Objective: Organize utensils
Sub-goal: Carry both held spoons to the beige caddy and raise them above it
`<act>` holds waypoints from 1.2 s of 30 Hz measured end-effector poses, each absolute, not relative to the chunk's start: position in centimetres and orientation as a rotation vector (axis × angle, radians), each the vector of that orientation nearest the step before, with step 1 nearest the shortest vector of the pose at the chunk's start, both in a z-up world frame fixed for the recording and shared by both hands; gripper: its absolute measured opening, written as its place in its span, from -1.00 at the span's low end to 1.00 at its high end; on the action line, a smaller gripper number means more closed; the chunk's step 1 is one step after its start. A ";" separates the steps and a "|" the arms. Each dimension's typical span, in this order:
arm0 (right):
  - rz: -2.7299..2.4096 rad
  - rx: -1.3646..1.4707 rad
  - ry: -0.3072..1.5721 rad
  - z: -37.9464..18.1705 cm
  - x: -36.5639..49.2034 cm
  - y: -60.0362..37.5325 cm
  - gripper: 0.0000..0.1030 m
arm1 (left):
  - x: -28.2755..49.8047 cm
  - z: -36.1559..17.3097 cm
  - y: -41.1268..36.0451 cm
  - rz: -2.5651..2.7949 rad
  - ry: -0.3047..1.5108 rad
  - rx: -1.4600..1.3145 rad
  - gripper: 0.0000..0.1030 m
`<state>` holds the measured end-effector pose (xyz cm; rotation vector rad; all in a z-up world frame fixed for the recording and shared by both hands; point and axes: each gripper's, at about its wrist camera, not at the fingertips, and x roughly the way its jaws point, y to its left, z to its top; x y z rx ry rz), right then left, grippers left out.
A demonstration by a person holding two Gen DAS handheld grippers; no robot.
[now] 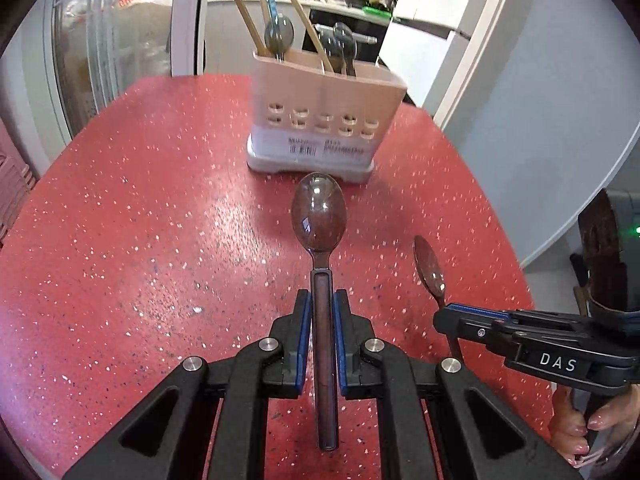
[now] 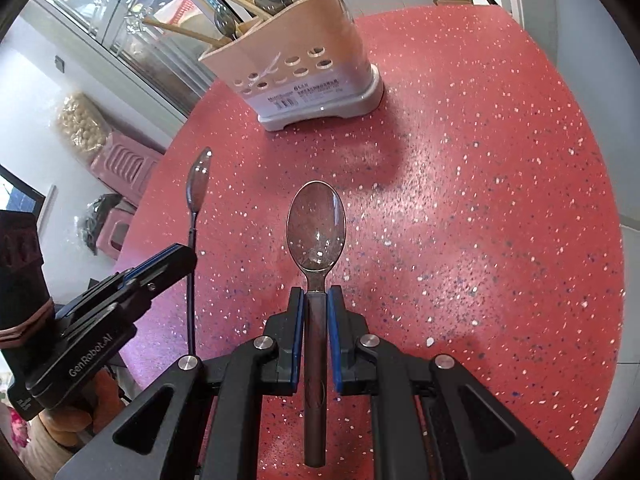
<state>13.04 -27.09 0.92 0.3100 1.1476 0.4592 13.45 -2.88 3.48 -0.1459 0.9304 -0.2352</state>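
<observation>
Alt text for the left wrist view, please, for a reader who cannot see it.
The left gripper clamps a spoon by its handle, bowl pointing forward above a red speckled table. Ahead stands a beige utensil holder with spoons and chopsticks upright in it; at right, the right gripper holds a second spoon.
</observation>
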 end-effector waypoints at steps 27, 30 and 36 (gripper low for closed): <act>0.497 0.269 0.952 10.0 19.3 -27.1 -0.76 | 19.5 10.5 -1.0 -0.217 0.682 -0.212 -0.25; 0.498 0.255 0.914 11.7 21.1 -26.7 -0.76 | 21.4 12.0 -0.8 -0.214 0.644 -0.206 -0.25; 0.515 0.255 0.867 13.9 24.7 -25.5 -0.76 | 25.2 13.8 -0.7 -0.204 0.591 -0.198 -0.25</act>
